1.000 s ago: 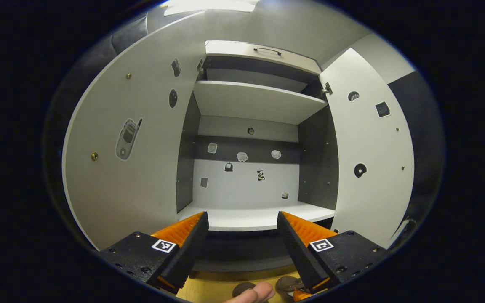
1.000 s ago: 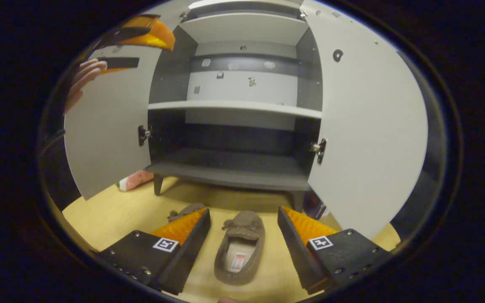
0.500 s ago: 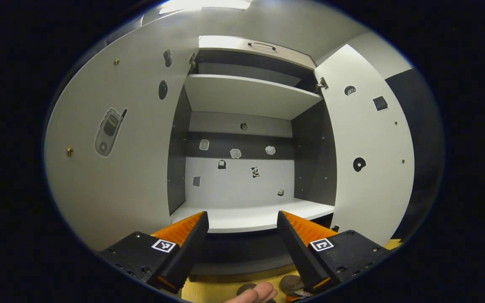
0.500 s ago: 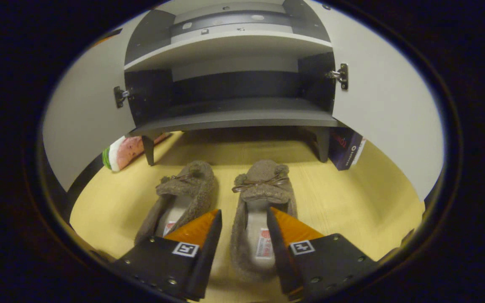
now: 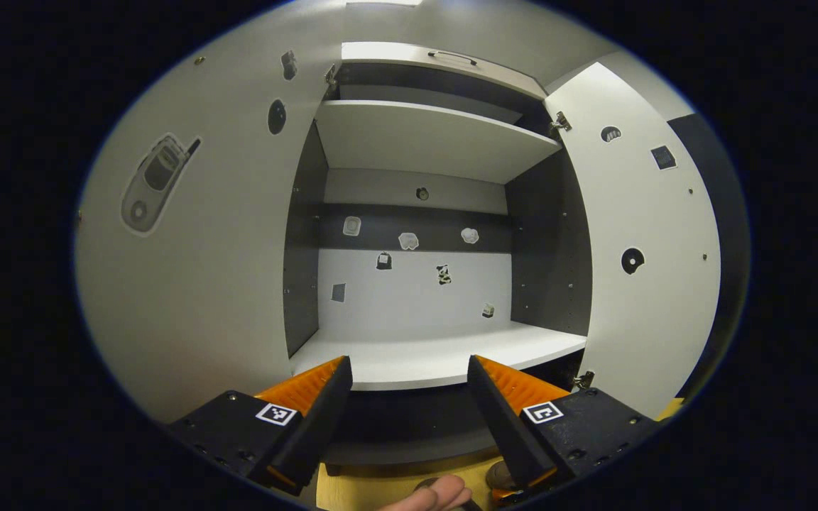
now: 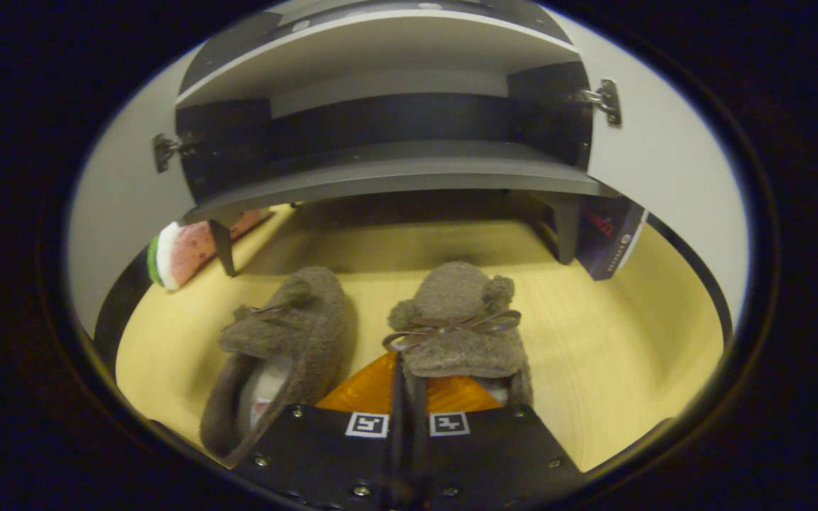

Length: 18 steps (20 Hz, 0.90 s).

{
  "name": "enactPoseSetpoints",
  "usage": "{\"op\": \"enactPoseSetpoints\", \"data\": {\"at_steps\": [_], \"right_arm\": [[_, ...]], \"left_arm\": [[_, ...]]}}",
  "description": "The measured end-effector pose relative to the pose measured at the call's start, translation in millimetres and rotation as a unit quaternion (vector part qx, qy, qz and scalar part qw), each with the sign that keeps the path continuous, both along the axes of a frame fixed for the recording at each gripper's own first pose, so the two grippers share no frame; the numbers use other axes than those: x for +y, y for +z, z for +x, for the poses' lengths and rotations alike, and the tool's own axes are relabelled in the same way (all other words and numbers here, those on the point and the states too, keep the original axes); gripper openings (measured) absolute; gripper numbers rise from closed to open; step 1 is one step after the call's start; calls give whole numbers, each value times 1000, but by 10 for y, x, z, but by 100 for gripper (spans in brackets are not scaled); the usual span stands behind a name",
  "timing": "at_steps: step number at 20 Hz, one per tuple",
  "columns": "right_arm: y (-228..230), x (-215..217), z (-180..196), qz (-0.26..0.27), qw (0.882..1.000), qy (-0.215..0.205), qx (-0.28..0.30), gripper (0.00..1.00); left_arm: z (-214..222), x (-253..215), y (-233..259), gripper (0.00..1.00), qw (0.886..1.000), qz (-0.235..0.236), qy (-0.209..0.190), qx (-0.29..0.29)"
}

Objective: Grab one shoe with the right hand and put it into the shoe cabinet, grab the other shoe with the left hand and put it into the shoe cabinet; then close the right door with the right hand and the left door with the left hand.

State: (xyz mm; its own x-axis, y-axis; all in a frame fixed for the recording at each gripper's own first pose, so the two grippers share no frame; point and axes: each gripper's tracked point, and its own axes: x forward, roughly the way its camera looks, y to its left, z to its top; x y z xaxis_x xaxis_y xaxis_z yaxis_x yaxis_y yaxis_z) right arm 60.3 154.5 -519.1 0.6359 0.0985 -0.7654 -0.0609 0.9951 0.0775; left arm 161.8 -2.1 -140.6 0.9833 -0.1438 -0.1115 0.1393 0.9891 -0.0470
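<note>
Right gripper view first: the right tool [image 6: 409, 387] is down on the yellow floor [image 6: 615, 355], its fingers drawn close together with hardly a gap between them, reaching into the near right slipper [image 6: 455, 323], a fuzzy brown one with a ribbon bow; whether both fingers truly pinch its edge I cannot tell, since the toe hides the tips; the left slipper [image 6: 288, 341] lies just beside it, toe pointing far toward the shoe cabinet [image 6: 395, 177]; both slippers sit on the floor in front of the cabinet, not inside; a watermelon-patterned piece [image 6: 178, 252] leans at the far left by a cabinet leg, a dark box [image 6: 611, 238] stands at the far right. Left gripper view now: the left tool [image 5: 409, 397] hangs up high with its fingers spread wide and nothing between them, facing the open cabinet; the left door [image 5: 196, 241] and the right door [image 5: 647, 255] both stand swung out; a white shelf [image 5: 437, 355] runs across, stickers dot the back panel [image 5: 412, 291]; a fingertip [image 5: 427, 497] pokes in at the near edge.
</note>
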Motion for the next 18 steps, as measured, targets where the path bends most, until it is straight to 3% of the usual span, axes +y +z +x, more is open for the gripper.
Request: {"op": "enactPoseSetpoints", "data": {"at_steps": [1,3,9,18], "right_arm": [[26,-11,22,1,1000,5,-5,10],[88,3,-2,28,1000,2,-6,1],[633,-71,60,47,998,8,-38,1],[2363,-104,288,20,986,62,-153,1]], "left_arm": [[-2,-28,-15,99,1000,-5,-6,3],[3,-64,-30,99,1000,-12,-13,7],[11,-34,-45,100,1000,-16,-11,11],[-32,57,46,99,999,-30,-22,4]]}}
